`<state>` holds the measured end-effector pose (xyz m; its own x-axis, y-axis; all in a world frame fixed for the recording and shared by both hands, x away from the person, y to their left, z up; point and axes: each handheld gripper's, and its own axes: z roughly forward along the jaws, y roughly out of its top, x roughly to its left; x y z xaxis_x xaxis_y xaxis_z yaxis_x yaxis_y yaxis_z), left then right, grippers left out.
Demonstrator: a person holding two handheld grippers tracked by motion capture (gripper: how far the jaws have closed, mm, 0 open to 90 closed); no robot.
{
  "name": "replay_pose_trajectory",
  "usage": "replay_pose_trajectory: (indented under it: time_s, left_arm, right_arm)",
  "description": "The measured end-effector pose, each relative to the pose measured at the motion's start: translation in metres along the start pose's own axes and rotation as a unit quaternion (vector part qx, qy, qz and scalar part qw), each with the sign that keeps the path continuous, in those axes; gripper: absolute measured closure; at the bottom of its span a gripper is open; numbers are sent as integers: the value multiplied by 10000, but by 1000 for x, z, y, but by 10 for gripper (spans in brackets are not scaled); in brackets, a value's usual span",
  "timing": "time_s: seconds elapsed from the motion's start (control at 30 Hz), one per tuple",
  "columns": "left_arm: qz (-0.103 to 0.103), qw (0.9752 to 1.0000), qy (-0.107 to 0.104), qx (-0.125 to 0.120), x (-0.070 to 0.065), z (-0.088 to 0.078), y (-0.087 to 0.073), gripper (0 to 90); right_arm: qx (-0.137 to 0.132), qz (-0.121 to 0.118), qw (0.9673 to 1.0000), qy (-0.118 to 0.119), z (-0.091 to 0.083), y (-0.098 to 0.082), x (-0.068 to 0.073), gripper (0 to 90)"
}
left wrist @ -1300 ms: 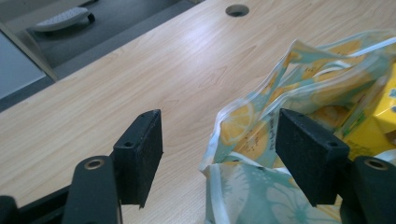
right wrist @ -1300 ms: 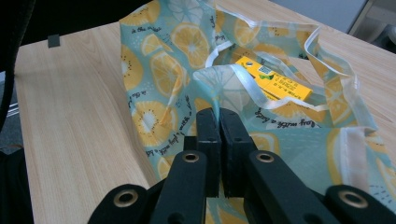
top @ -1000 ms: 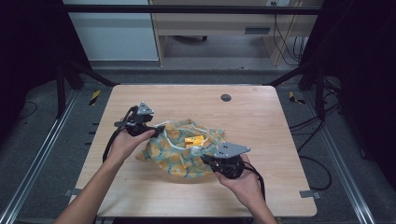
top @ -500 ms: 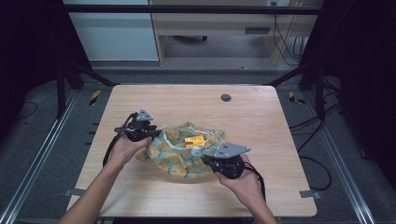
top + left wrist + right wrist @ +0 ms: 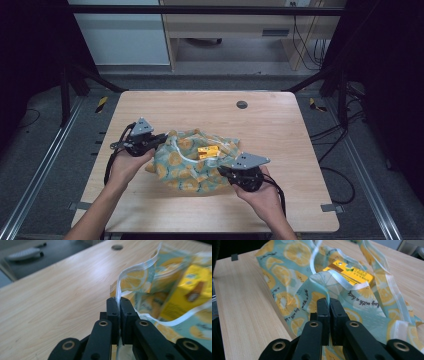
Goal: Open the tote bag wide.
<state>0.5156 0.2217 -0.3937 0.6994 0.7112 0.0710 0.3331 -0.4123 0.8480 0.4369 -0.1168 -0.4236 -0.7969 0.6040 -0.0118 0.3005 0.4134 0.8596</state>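
Note:
A teal plastic bag printed with lemon slices lies crumpled in the middle of the wooden table, its mouth gaping. Inside it lies a yellow carton. My left gripper is at the bag's left side. In the left gripper view its jaws have just been closing, and the left gripper is now shut on the bag's white rim, with the carton beyond. My right gripper holds the near right side; the right gripper is shut on the bag, close to the carton.
A round dark grommet hole sits near the table's far edge. Bare wood surrounds the bag on all sides. Metal frame rails run along the floor left and right, and cables trail off at the right.
My left gripper moved in to the bag's left edge and closed on its rim. The right gripper and its hold stayed as they were.

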Motion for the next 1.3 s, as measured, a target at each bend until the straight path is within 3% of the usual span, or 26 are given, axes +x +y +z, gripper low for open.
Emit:
replay_pose_trajectory:
  time_s: [0.2, 0.37, 0.47, 0.7, 1.3]
  left_arm:
    - [78, 9980, -330, -533, -24, -31, -1, 884]
    - [109, 9959, -625, -645, -39, -45, -11, 887]
    - [62, 9948, -786, -639, -44, -50, -21, 888]
    - [182, 9947, -892, -479, -55, -52, -37, 889]
    - [159, 9920, -1198, -363, -71, -61, -54, 891]
  right_arm:
    - [116, 105, 9998, -75, 3, -9, -1, 875]
    - [213, 178, 9995, -113, 7, -14, -1, 875]
    - [232, 184, 9995, -134, 8, -15, -2, 874]
    - [284, 200, 9993, -171, 9, -17, -2, 874]
    - [238, 210, 9993, -208, -2, -17, 1, 797]
